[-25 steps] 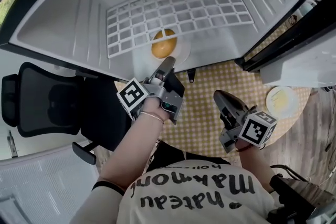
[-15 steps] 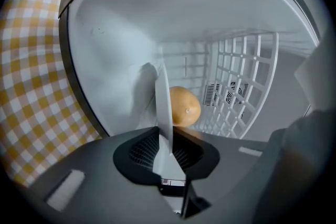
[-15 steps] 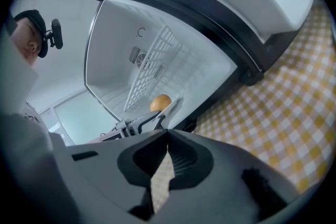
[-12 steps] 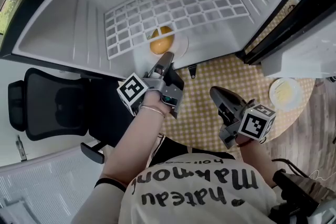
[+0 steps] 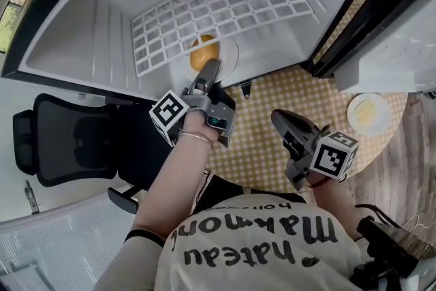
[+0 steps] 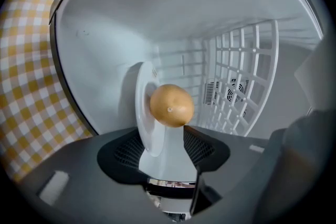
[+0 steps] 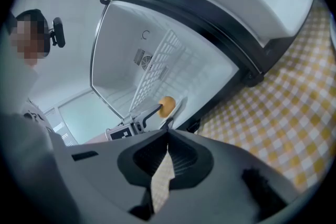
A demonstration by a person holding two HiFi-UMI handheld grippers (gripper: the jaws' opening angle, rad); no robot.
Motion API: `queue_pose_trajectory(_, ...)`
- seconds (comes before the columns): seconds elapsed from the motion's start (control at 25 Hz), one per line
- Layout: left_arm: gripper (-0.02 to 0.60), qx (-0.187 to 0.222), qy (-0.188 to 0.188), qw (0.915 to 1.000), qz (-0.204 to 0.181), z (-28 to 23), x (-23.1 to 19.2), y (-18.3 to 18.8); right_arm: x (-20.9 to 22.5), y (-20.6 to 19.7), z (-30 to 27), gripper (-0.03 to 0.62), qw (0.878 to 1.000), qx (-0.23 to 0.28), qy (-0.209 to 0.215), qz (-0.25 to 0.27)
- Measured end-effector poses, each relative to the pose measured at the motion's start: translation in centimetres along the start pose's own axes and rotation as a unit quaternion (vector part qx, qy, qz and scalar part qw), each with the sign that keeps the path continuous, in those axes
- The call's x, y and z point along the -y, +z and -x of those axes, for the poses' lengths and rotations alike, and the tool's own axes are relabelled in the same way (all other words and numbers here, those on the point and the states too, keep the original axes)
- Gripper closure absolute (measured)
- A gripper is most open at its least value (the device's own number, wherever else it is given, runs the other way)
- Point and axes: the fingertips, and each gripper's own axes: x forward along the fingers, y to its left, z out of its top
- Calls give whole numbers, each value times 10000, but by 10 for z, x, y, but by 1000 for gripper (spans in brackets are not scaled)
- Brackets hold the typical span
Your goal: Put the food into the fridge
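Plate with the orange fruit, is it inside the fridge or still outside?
Inside. The plate carrying the fruit lies within the white fridge, by the wire shelf.

Open white fridge compartment [image 5: 102,31]: bare floor left & right of the round white plate [image 5: 233,51], room to pass there. White wire grid shelf [image 5: 225,7] spans wall to wall, front edge right at the orange round fruit [image 5: 203,53], so it bars the way further in. Left gripper [image 5: 211,68] takes up the front approach, jaws just been opening, plate rim btwn them. Dark-edged fridge door [image 5: 368,17] hems the right side, black mesh office chair [image 5: 68,140] the left.
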Motion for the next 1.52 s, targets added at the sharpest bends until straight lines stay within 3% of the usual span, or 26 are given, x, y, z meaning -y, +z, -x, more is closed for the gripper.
queue_pose_trajectory(0.32,270,-79,123,9998,-110,2,2,3,-9,-3,1,579,10000,24,79,-20)
queue_pose_trajectory(0.64,173,-112,390,9971,-637,1,11,4,-11,0,3,579,9999,85,115,-62)
queue_pose_trajectory(1.04,109,-274,519,9916,-1156,-2,18,0,-13,4,5,579,9997,159,136,-93)
queue_pose_trajectory(1.28,83,-417,639,9832,-1656,1,19,-3,-16,1,4,579,9997,126,186,-75)
queue_pose_trajectory(1.52,35,-597,661,9675,-2365,3,23,-6,-20,-5,5,579,9998,49,210,-18)
